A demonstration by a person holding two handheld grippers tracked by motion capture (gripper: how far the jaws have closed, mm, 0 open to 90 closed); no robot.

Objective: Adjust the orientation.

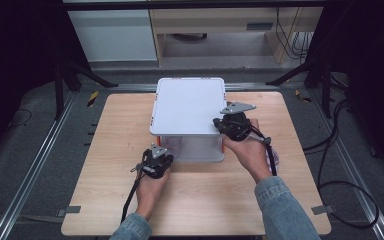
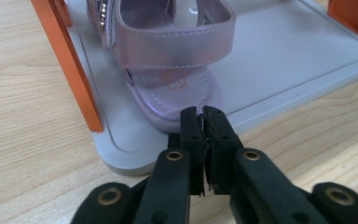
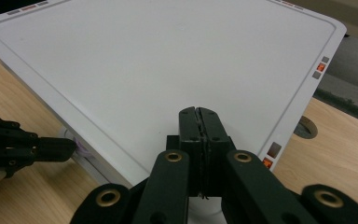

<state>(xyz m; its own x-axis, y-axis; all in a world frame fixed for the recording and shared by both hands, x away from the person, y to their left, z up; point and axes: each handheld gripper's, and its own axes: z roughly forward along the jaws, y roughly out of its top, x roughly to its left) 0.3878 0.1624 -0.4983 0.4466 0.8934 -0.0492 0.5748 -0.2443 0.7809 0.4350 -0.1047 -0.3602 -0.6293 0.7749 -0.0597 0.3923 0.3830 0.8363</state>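
- Low centre of the left gripper view, the left gripper [image 2: 204,122], closed, meets a glossy lilac sandal's [image 2: 168,56] rounded toe.
- Right gripper [image 3: 199,122], closed, hovers over the smooth grey shelf top [image 3: 158,60].

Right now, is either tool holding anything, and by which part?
The left tool has its jaws closed at the toe edge of the purple sandal on the rack's lower shelf; a real grip cannot be told. The right tool is shut, holding nothing, above the top shelf.
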